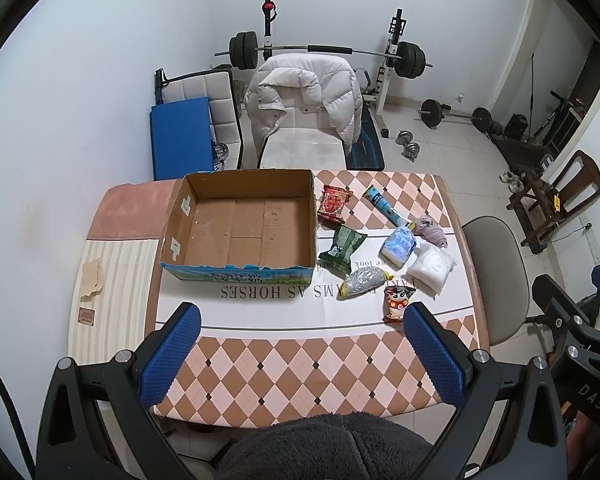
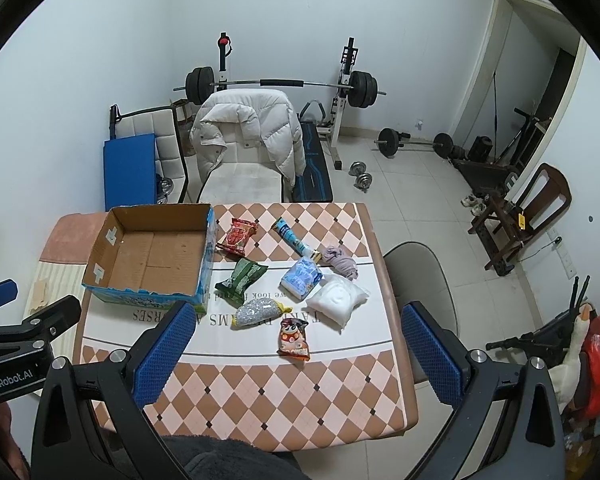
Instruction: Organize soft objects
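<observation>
An open cardboard box stands empty on the table's left half. To its right lie several soft packs: a red packet, a green packet, a silver pouch, a cartoon snack bag, a blue tissue pack, a white bag, a tube and a purple cloth. My left gripper and right gripper hover open above the near table edge, holding nothing.
The checkered table has a striped mat at its left. A grey chair stands at the right side. A chair with a white jacket, a barbell rack and weights fill the room behind.
</observation>
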A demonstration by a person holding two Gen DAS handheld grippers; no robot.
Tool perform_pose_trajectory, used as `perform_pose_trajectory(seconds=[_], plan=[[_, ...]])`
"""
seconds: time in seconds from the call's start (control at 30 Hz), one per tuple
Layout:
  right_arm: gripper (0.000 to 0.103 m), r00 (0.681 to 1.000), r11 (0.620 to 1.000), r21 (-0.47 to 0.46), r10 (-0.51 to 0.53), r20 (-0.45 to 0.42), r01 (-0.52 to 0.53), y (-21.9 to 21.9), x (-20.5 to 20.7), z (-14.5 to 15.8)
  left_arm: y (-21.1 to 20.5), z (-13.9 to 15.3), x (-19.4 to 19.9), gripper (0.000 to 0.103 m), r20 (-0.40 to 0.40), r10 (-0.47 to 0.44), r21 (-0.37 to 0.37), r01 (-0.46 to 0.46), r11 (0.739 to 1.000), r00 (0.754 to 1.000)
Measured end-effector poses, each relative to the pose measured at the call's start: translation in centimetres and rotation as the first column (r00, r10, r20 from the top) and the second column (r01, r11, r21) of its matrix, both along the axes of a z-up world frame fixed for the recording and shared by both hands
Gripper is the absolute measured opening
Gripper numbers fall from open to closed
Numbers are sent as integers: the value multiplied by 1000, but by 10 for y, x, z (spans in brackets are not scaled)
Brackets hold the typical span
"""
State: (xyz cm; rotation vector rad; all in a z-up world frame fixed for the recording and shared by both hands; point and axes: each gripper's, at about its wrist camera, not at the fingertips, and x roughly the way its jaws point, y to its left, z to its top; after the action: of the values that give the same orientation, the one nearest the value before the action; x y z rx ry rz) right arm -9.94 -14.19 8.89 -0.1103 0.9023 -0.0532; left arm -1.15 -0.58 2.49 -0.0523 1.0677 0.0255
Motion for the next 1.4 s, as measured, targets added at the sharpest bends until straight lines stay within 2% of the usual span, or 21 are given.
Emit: perform_pose_trajectory(seconds=[1.4], plan=[[103,1000,1000,8,-4,17,4,-4,-1,7,-19,4,0,103,13,-14,-1,14,1000,1000]])
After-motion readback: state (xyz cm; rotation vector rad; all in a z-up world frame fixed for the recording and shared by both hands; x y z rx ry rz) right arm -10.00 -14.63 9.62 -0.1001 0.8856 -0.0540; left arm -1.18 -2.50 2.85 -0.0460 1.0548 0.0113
